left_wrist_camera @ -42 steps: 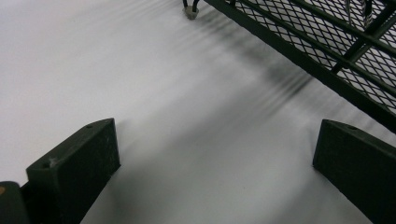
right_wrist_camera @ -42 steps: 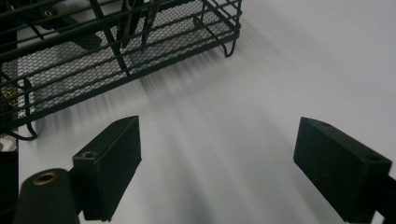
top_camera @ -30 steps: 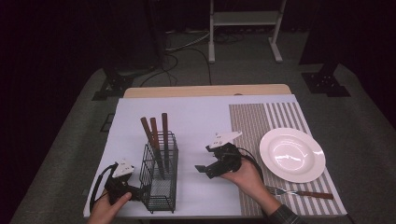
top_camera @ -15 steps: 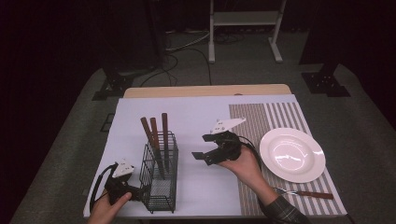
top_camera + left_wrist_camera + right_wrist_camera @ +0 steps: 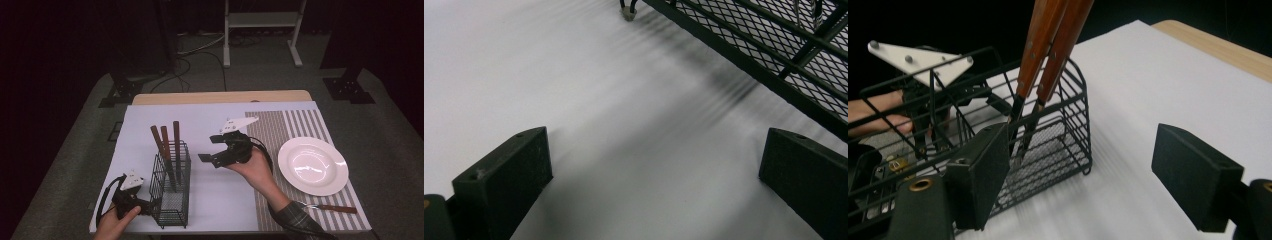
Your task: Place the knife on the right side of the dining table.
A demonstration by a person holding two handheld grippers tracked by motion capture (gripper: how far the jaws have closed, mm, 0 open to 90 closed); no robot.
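Observation:
A black wire basket (image 5: 172,197) stands on the white sheet, with three wooden-handled utensils (image 5: 166,145) upright in it. My left gripper (image 5: 149,205) rests low on the sheet against the basket's near-left side. In the left gripper view its jaws are open over bare white sheet (image 5: 656,145), and the basket's bottom rim (image 5: 774,75) crosses the upper right. My right gripper (image 5: 210,149) is held above the sheet to the right of the basket, with its jaws pointing left at it. It is open with nothing between its jaws (image 5: 1083,145), facing the basket (image 5: 1048,150) and the wooden handles (image 5: 1048,45).
A white plate (image 5: 312,165) sits on a striped placemat (image 5: 295,127) at the right. A wooden-handled fork (image 5: 330,207) lies near the mat's front edge. The table's wooden far edge (image 5: 220,97) borders dark floor with stands and cables.
My right gripper has risen and shifted a little left toward the basket. The left gripper and the basket have kept still.

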